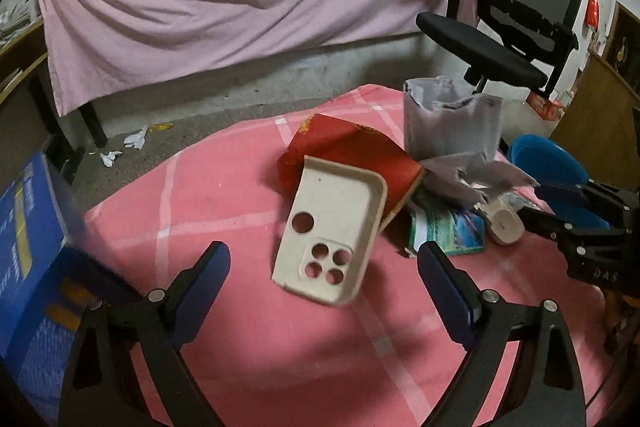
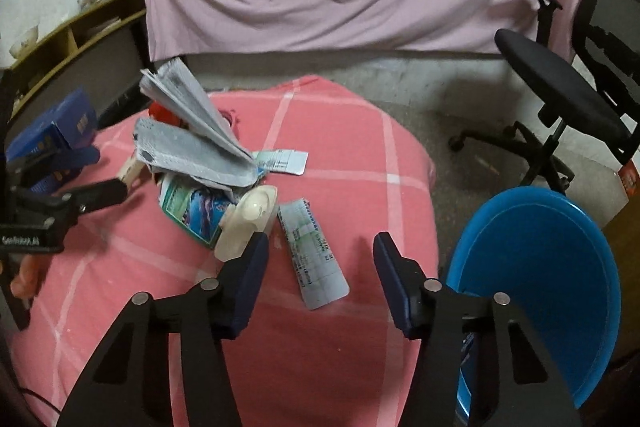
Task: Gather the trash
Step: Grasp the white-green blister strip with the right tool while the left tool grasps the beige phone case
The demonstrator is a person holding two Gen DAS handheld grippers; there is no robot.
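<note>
Left claw [image 1: 324,269] wide | right claw [image 2: 318,261] wide | rigid cream phone case [image 1: 334,231] | foil blister strip [image 2: 314,255]

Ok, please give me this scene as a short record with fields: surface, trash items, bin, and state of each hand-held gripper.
surface: pink checked cloth
trash: phone case, red paper, newspaper, blister strip, white plastic piece, printed packet
bin: blue basin, at the cloth's right edge
left hand-held gripper: open, the phone case between its fingers, no grip seen
right hand-held gripper: open, over the blister strip
</note>
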